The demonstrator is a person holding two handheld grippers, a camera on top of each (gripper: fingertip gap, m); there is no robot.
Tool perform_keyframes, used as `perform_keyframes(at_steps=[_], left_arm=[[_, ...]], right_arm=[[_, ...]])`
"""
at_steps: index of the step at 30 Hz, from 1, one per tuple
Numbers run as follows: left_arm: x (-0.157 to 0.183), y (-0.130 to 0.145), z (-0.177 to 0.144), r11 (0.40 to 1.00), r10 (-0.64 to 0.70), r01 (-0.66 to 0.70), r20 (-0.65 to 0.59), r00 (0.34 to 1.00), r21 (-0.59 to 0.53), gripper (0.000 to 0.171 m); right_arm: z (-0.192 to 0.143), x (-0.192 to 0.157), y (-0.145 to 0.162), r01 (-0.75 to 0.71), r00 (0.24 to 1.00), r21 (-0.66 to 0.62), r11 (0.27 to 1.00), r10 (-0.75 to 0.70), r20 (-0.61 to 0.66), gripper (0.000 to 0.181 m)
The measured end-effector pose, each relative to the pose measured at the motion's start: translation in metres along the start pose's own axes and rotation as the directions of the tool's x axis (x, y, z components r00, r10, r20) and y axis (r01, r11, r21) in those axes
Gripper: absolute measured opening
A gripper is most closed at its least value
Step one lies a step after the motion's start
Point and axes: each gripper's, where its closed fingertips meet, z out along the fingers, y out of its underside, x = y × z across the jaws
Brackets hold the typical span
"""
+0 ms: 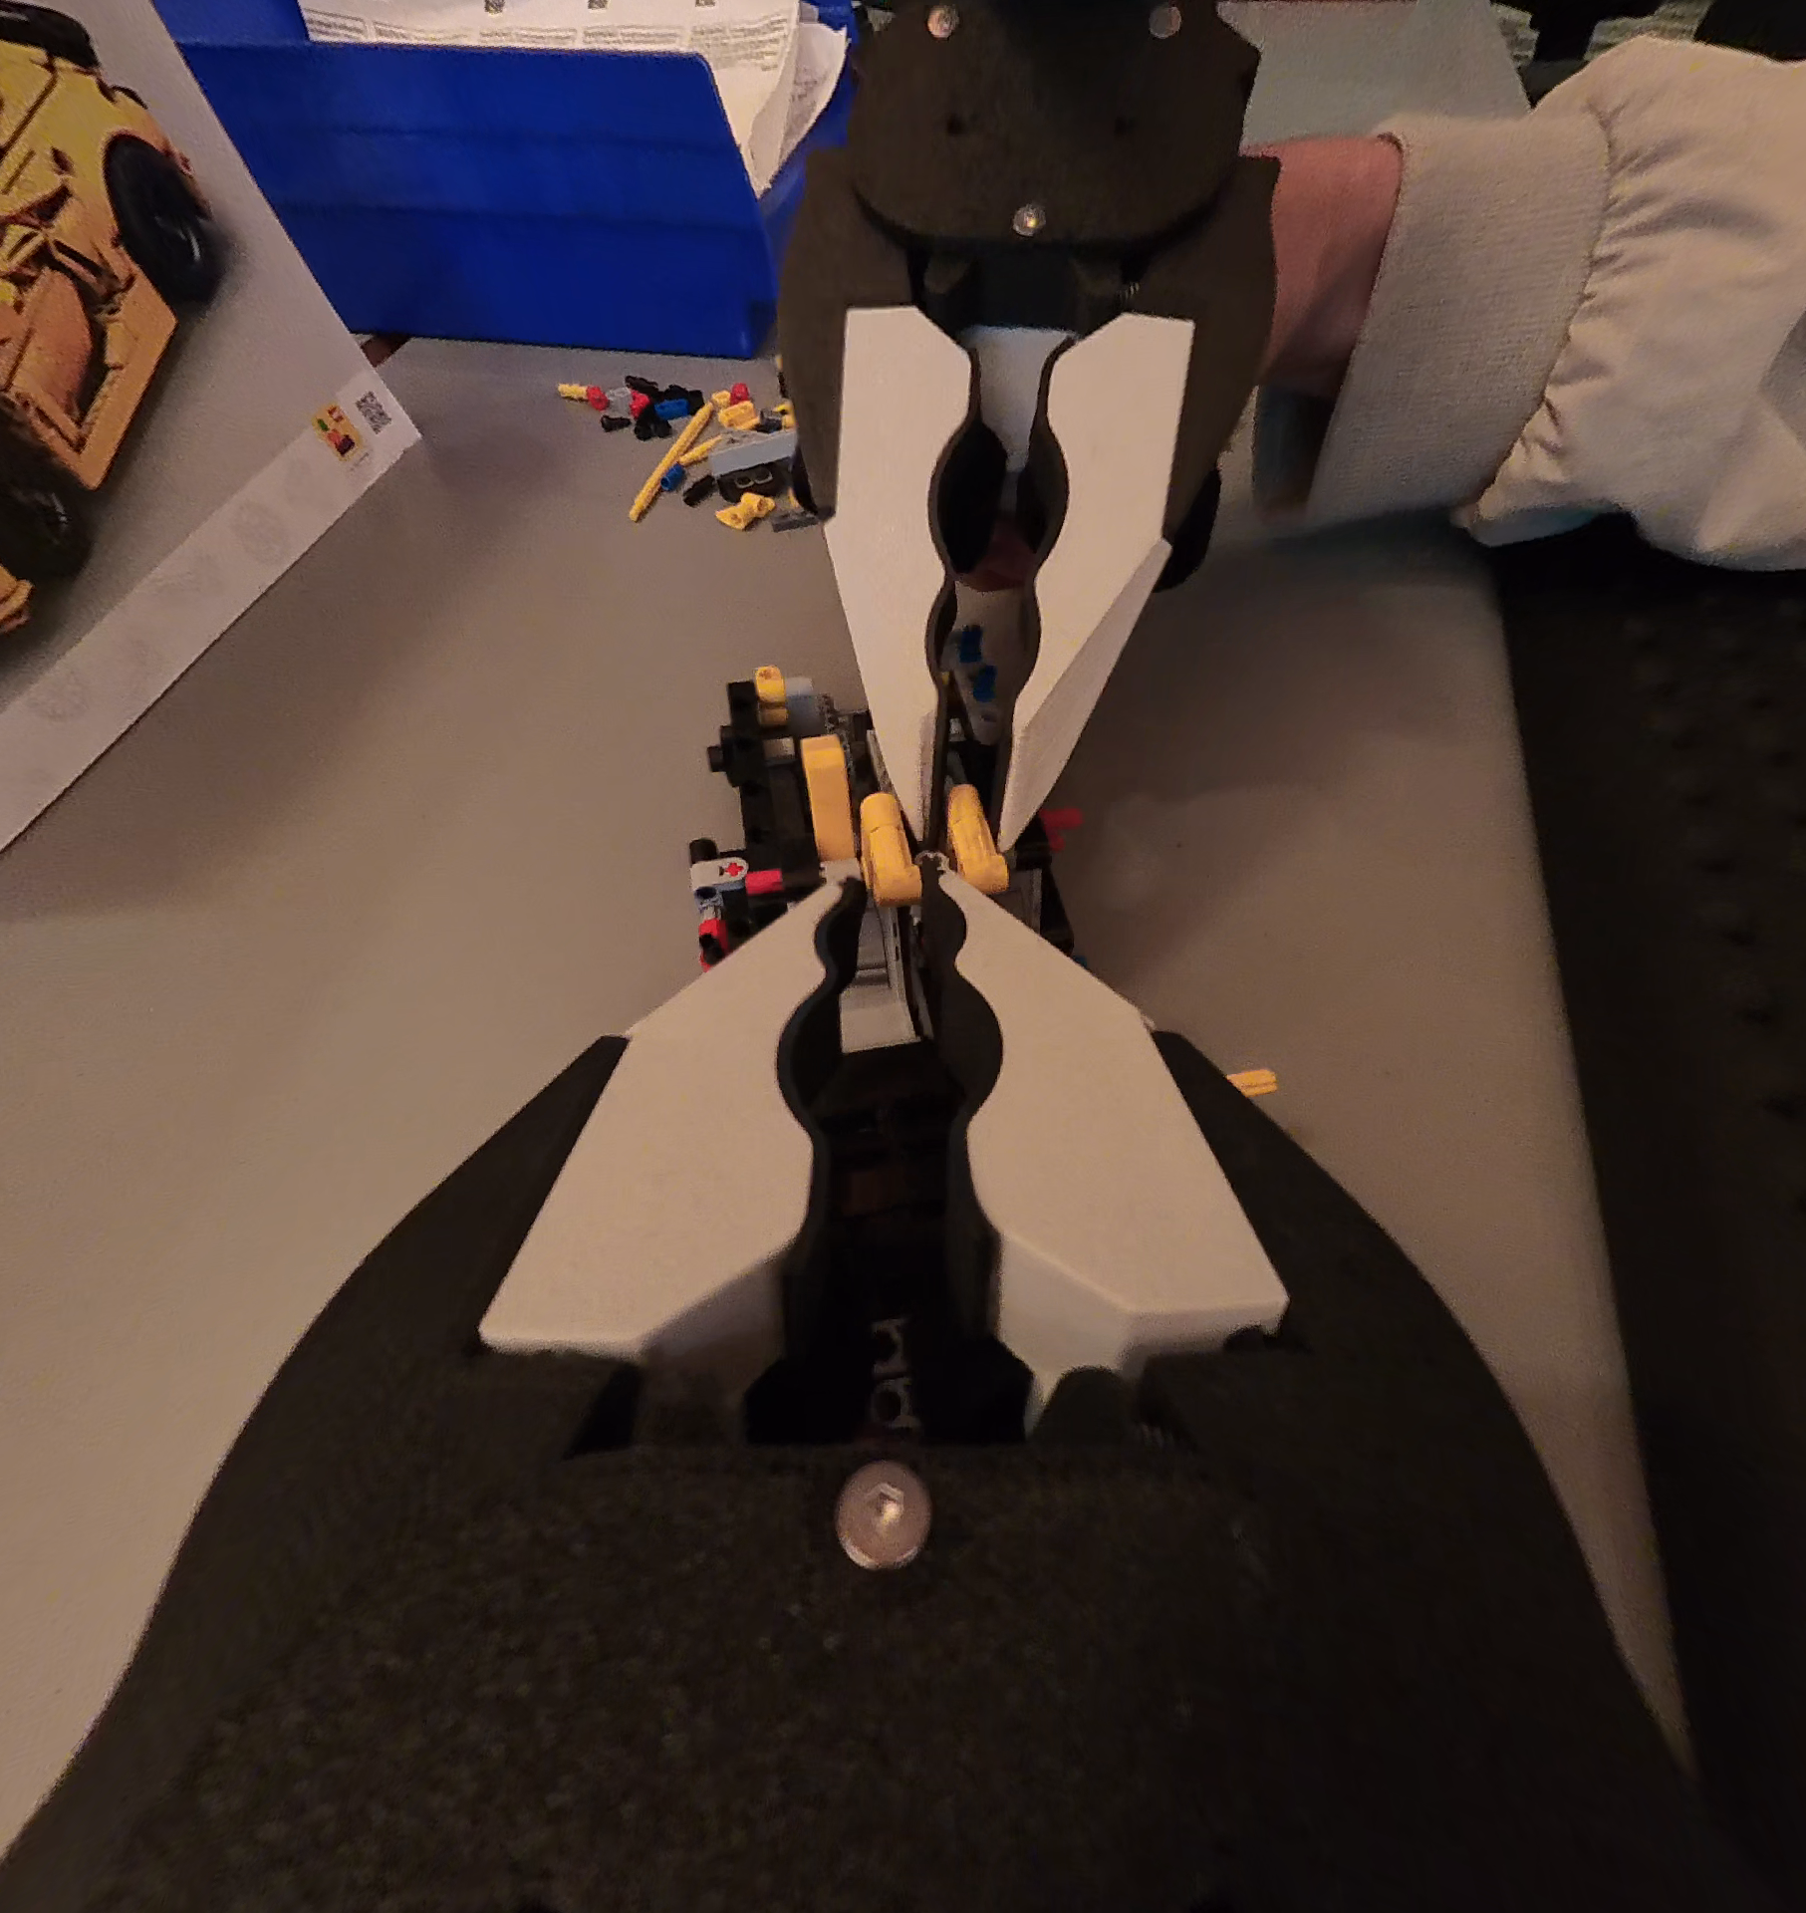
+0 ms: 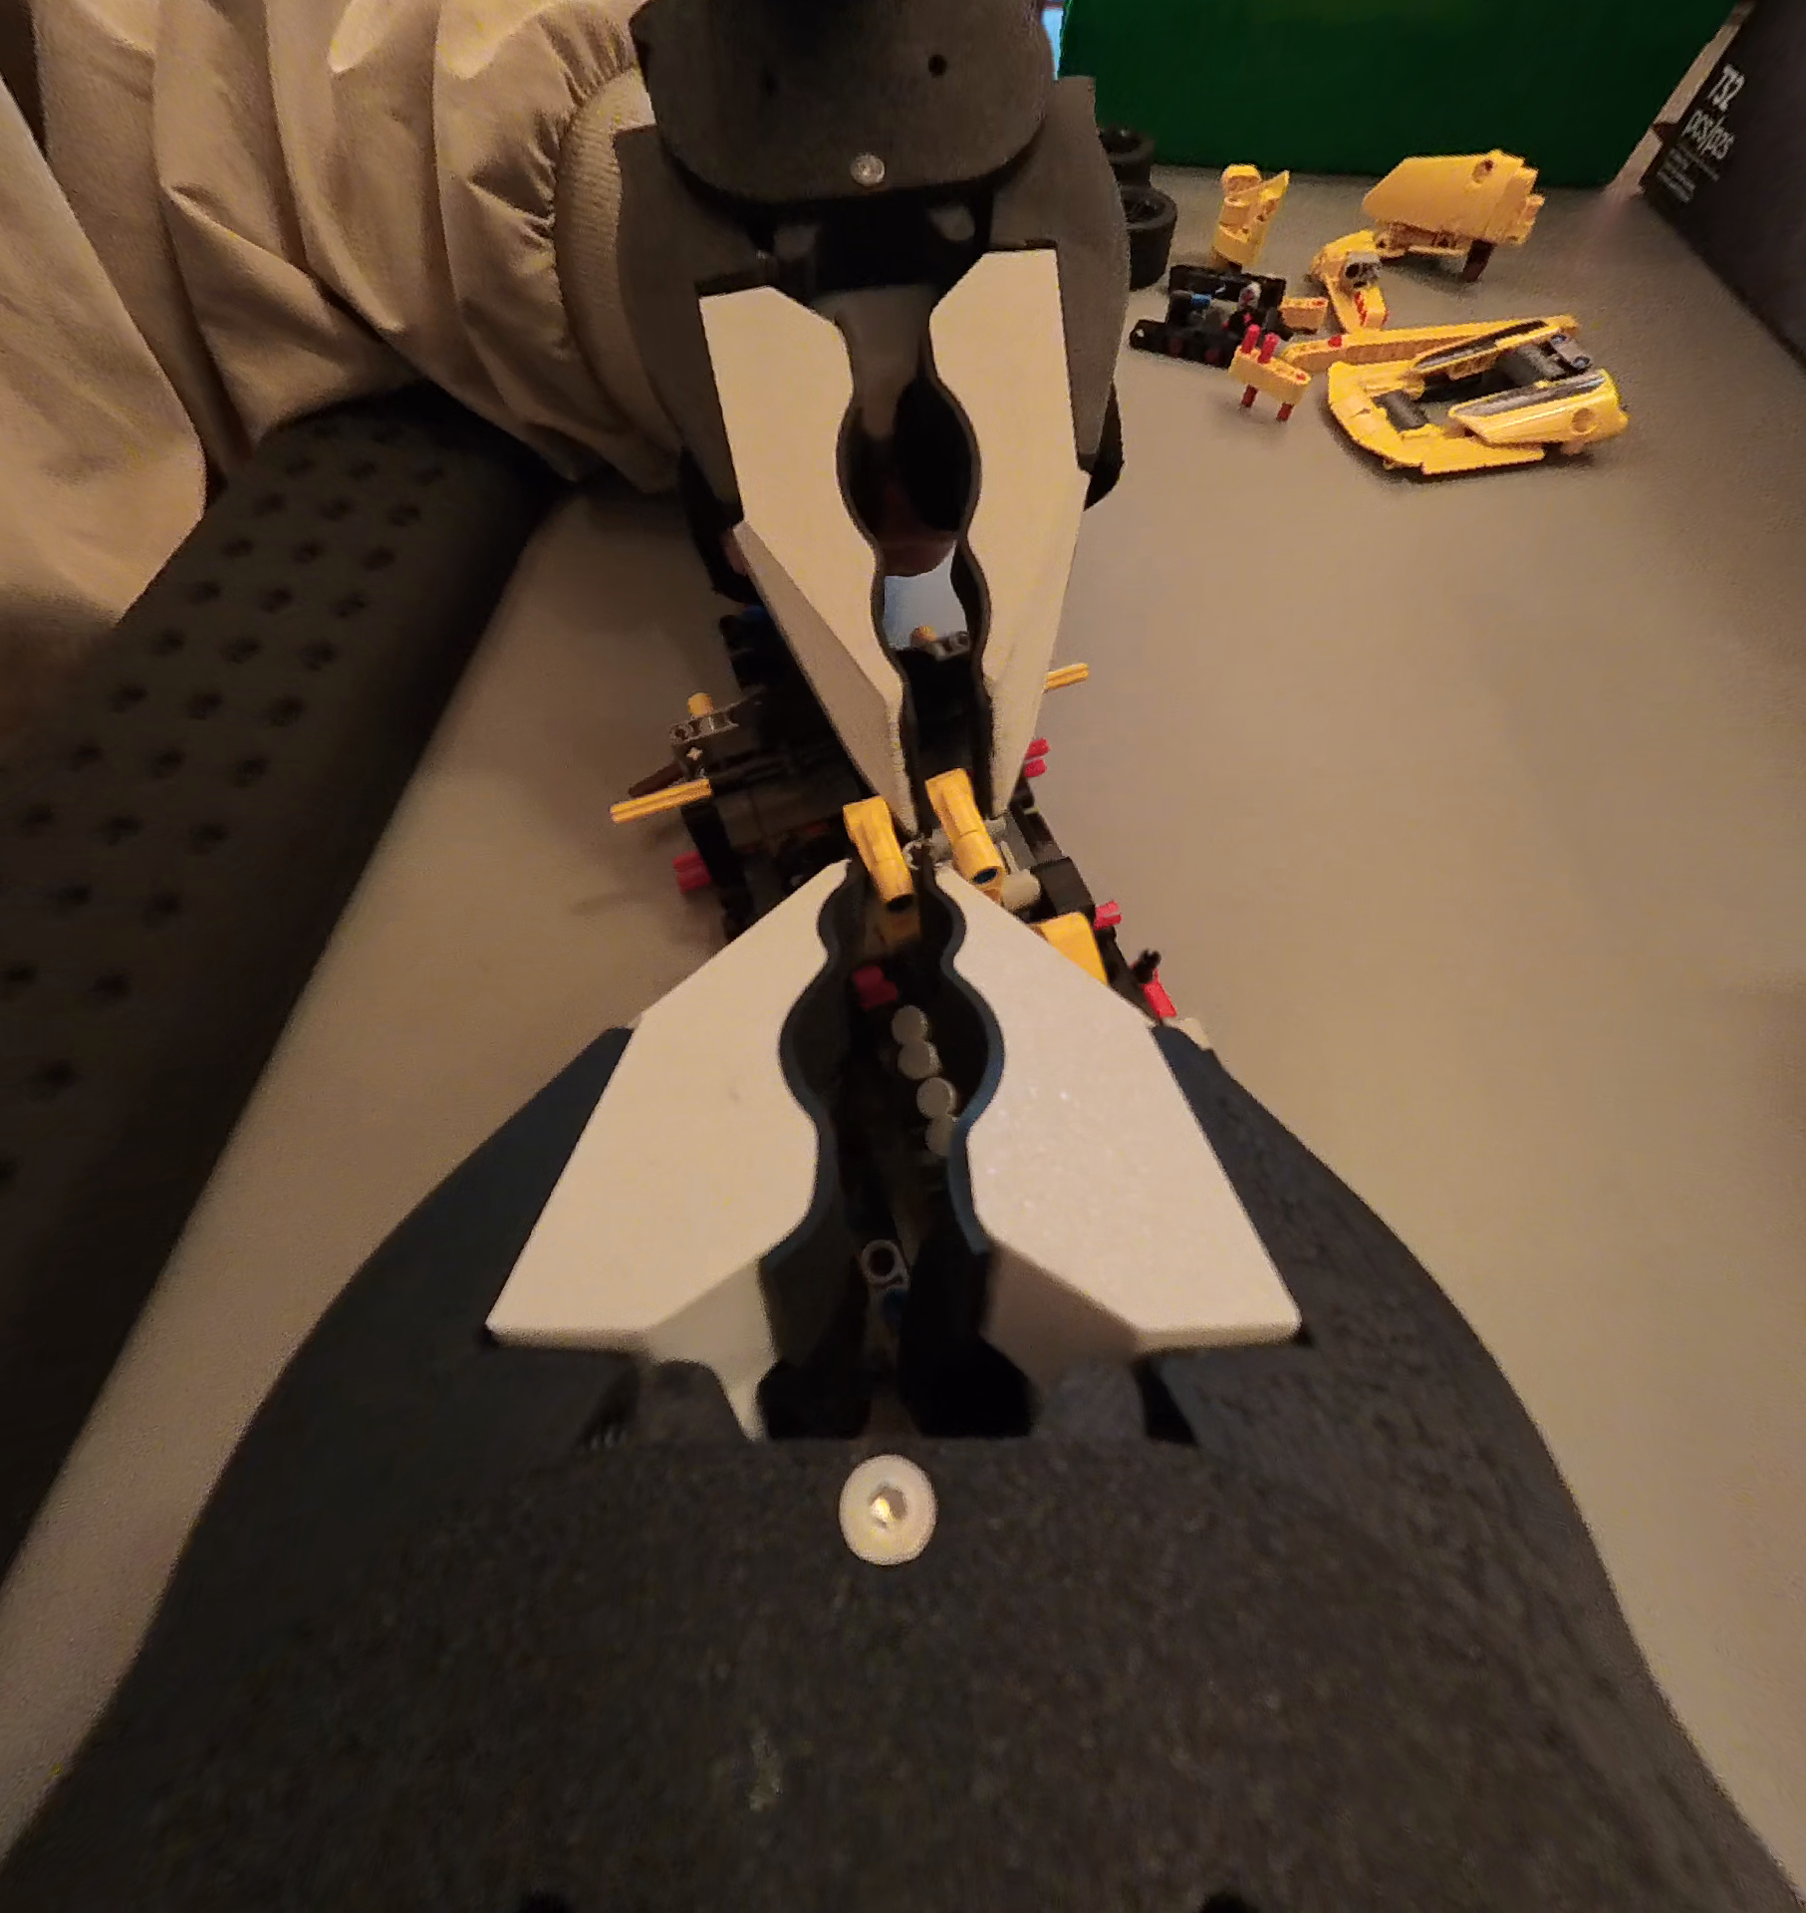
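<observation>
Both claws meet tip to tip over a black-and-yellow brick assembly (image 1: 774, 818) on the grey worktop (image 1: 308, 1035): the left claw (image 1: 924, 880) and right claw (image 2: 919, 880) each have fingers drawn together, apparently pinching a tiny piece between two yellow connectors (image 1: 888, 844), too small to make out. Loose small parts (image 1: 691, 435), a blue bin (image 1: 484, 197) and a printed box (image 1: 101, 414) lie beyond; yellow body sections (image 2: 1437, 383) sit well apart. The claws hide most of the assembly.
</observation>
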Motion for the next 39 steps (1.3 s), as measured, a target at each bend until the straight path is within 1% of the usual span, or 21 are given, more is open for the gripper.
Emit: perform_keyframes(at_steps=[3,9,12,14,16,17,20,22,24,26,27,28,29,31,33,36,39], left_arm=[[0.001,-0.001,0.0,1.0,0.018,-0.018,0.002,1.0,0.002,0.009],[0.002,-0.003,0.003,0.998,0.056,-0.056,-0.01,0.998,0.008,0.008],[0.005,-0.001,-0.001,0.997,0.077,-0.077,-0.04,0.996,0.007,0.007],[0.003,0.003,-0.009,0.997,0.072,-0.071,-0.052,0.996,0.006,0.007],[-0.007,0.005,-0.023,0.999,0.031,-0.03,-0.035,0.999,0.026,0.007],[-0.012,0.003,-0.029,0.999,0.013,-0.011,-0.029,0.999,0.041,0.007],[-0.014,-0.013,-0.041,0.993,-0.005,0.009,-0.041,0.999,0.119,0.007],[-0.009,-0.021,-0.038,0.989,0.004,0.002,-0.039,0.999,0.151,0.007],[0.006,-0.016,-0.028,0.992,0.07,-0.063,-0.062,0.996,0.113,0.007],[0.012,-0.012,-0.02,0.989,0.126,-0.122,-0.041,0.991,0.082,0.008],[0.015,-0.013,-0.018,0.989,0.13,-0.126,-0.046,0.99,0.082,0.008],[0.017,-0.015,-0.017,0.989,0.125,-0.119,-0.058,0.99,0.09,0.008],[0.017,-0.016,-0.017,0.989,0.122,-0.116,-0.059,0.991,0.097,0.008],[0.018,-0.018,-0.019,0.987,0.125,-0.118,-0.062,0.99,0.107,0.008],[0.018,-0.02,-0.02,0.987,0.118,-0.109,-0.064,0.991,0.12,0.008],[0.02,-0.02,-0.02,0.985,0.125,-0.116,-0.069,0.99,0.125,0.007],[0.022,-0.02,-0.02,0.985,0.129,-0.119,-0.075,0.989,0.125,0.008]], right_arm=[[0.0,0.0,0.0,0.027,1.0,0.035,0.999,-0.027,0.003,0.008],[-0.003,-0.001,0.002,-0.006,1.0,0.019,1.0,0.005,0.028,0.008],[-0.001,-0.005,0.002,-0.038,0.998,0.03,0.999,0.036,0.057,0.007],[-0.003,-0.004,0.003,-0.035,0.998,0.033,0.999,0.034,0.045,0.007],[-0.013,0.005,0.008,-0.071,0.997,0.004,0.997,0.071,0.0,0.007],[-0.016,0.008,0.01,-0.089,0.996,0.011,0.996,0.089,-0.014,0.007],[-0.015,0.007,0.009,-0.103,0.994,0.061,0.993,0.104,-0.013,0.007],[-0.011,0.004,0.007,-0.088,0.996,0.053,0.995,0.089,-0.017,0.007],[-0.007,0.002,0.004,-0.079,0.997,0.054,0.995,0.08,-0.017,0.007],[-0.003,0.0,0.002,-0.064,0.998,0.061,0.996,0.065,-0.023,0.007],[-0.003,-0.002,0.002,-0.056,0.998,0.059,0.997,0.057,-0.022,0.009],[-0.004,-0.004,0.0,-0.053,0.998,0.06,0.997,0.054,-0.019,0.014],[-0.006,-0.006,-0.006,-0.054,0.998,0.085,0.995,0.055,-0.012,0.018],[-0.011,-0.009,-0.021,-0.057,0.998,0.153,0.987,0.059,-0.005,0.019],[-0.013,-0.008,-0.029,-0.065,0.998,0.178,0.982,0.068,-0.015,0.016],[-0.012,-0.009,-0.03,-0.052,0.998,0.18,0.982,0.056,-0.017,0.008],[-0.006,-0.011,-0.026,-0.075,0.997,0.158,0.985,0.074,0.012,0.009]])
